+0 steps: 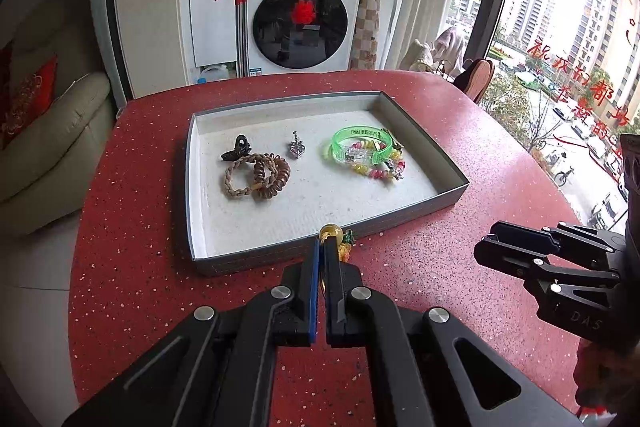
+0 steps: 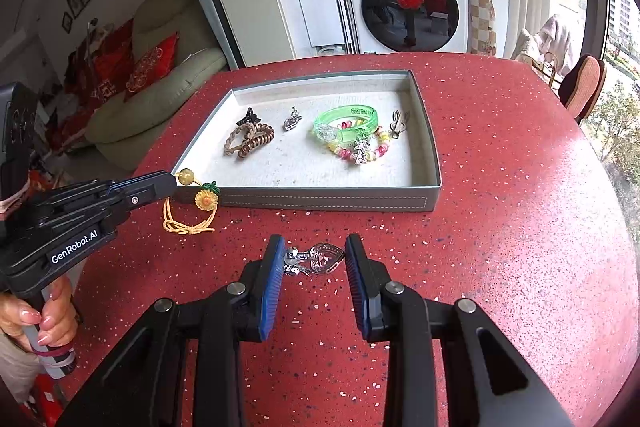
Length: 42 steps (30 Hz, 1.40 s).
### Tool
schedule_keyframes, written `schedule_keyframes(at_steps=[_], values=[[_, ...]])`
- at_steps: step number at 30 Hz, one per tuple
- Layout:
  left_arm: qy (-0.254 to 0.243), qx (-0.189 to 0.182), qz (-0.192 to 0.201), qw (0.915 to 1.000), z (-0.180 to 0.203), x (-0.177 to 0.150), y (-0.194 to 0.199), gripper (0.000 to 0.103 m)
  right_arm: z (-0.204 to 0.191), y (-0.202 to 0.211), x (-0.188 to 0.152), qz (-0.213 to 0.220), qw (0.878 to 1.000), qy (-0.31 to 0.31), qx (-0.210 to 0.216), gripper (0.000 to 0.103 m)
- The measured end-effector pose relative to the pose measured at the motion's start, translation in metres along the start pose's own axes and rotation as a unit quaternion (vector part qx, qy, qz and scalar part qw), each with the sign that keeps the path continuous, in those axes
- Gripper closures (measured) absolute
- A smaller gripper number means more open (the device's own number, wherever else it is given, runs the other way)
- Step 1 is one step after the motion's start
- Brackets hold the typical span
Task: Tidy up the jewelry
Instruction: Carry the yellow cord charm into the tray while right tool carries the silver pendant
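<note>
Cord bracelet (image 2: 191,207) dangling from the left gripper (image 2: 170,183), by the tray (image 2: 320,201) front.
Light, floppy — pinched tight near its bead. Right gripper (image 2: 314,259) clamps, seemingly, a small slippery metal charm (image 2: 316,259) — best squeezed across its body.

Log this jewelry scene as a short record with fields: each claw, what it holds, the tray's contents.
left claw: shut on yellow cord hair tie with sunflower charm, lifted at the tray's near left corner
right claw: silver keychain between its fingers; contact unclear
tray: grey, on the red table
tray contents: black hair clip, brown hair ties, silver pendant, green bangle, beaded bracelet
</note>
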State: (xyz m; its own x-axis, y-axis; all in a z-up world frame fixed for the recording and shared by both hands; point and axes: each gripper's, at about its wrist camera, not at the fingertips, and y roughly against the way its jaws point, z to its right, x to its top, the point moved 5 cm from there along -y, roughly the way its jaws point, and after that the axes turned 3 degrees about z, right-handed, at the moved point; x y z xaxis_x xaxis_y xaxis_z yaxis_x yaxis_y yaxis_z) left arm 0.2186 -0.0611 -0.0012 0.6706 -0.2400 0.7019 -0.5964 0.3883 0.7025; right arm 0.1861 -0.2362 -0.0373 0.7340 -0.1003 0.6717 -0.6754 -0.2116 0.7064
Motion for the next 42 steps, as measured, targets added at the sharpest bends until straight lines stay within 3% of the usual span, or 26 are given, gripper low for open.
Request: schedule_keyframes(at_steps=[11, 17, 28, 42], values=[[0.023, 0.012, 0.019, 0.9995, -0.027, 0.037, -0.002, 0.083, 0.013, -0.005, 0.045, 0.016, 1.000, -0.020, 0.006, 0.069], [0.033, 0.006, 0.011, 0.9994, -0.032, 0.051, -0.018, 0.083, 0.018, -0.019, 0.065, 0.013, 1.000, -0.028, 0.007, 0.069], [0.035, 0.013, -0.027, 0.9989, -0.035, 0.045, -0.063, 0.083, 0.031, -0.062, 0.070, -0.019, 0.999, -0.042, 0.000, 0.069], [0.031, 0.021, -0.048, 0.9982, -0.033, 0.033, -0.090, 0.083, 0.032, -0.092, 0.067, -0.044, 0.998, -0.037, -0.006, 0.069]])
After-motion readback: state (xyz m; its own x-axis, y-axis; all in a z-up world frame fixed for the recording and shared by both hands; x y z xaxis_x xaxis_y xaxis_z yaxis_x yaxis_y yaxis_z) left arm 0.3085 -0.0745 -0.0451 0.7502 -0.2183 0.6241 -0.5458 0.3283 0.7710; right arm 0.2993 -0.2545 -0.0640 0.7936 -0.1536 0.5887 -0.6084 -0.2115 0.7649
